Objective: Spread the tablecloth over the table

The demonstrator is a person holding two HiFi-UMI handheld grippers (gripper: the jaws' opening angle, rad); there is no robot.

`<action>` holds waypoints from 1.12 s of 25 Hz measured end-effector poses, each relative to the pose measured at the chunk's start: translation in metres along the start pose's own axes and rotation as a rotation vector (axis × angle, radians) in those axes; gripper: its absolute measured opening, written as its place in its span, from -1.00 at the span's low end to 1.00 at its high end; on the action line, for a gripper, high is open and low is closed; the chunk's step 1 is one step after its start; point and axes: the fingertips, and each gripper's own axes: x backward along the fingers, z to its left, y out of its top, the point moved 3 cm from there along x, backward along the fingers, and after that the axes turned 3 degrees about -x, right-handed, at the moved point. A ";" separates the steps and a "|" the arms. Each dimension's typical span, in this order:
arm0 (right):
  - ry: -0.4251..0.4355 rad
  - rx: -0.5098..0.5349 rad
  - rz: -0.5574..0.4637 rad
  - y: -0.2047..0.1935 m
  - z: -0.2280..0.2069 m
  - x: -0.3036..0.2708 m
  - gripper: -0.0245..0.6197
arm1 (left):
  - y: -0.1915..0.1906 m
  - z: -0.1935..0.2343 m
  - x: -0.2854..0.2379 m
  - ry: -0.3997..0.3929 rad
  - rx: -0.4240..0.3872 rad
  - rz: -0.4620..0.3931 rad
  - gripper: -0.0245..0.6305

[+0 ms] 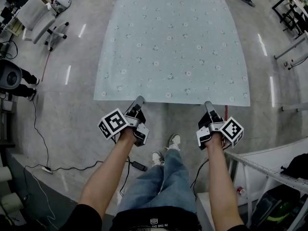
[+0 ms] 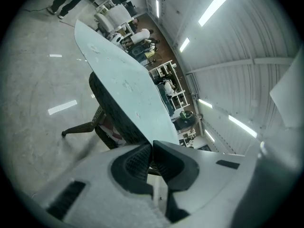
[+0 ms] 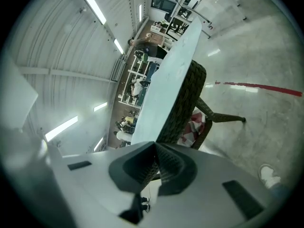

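The tablecloth is laid flat over the table, pale blue-green w/ lots of small flowers on it. The top is all covered in the head view, and the near edge is hung a bit past the table's side. The near edge is held at 2 spots.

L gripper: the jaws are squeezed together on the cloth's near edge, towards the L corner. In the left gripper view the thin cloth edge is seen going right in between the black ribbed pads. The dark woven table is seen just under the cloth.

R gripper: the jaws are pressed together on the same near edge, towards the R corner. In the right gripper view the cloth is pinched between the pads, w/ the woven table edge just behind.

Writing: a cube w/ black-and-white square marks is fixed on the L gripper, and one more on the R. No words are printed on them. On the waistband of the jeans, "IN THE" can be read; the rest is too small to be made out.

White shoes are seen on the grey floor between the 2 grippers. A black cable is trailed over the floor at the L. A white chair is stood far off, top L.
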 end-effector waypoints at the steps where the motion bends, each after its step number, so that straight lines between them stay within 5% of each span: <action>1: 0.000 0.000 -0.007 0.000 0.000 0.003 -0.89 | -0.002 0.000 0.001 0.006 -0.006 0.003 -0.89; 10: -0.017 0.014 -0.001 -0.006 0.017 0.033 -0.71 | -0.034 -0.019 0.022 0.050 -0.069 0.093 -0.67; 15: -0.004 0.133 0.018 -0.007 0.064 0.052 -0.75 | -0.025 -0.061 0.030 0.020 -0.151 0.092 -0.67; 22: 0.021 0.374 0.020 0.003 0.152 0.087 -0.88 | -0.004 -0.152 0.048 -0.045 -0.418 0.118 -0.72; 28: 0.043 0.702 0.020 0.012 0.230 0.112 -0.91 | 0.012 -0.242 0.058 -0.141 -0.756 0.127 -0.78</action>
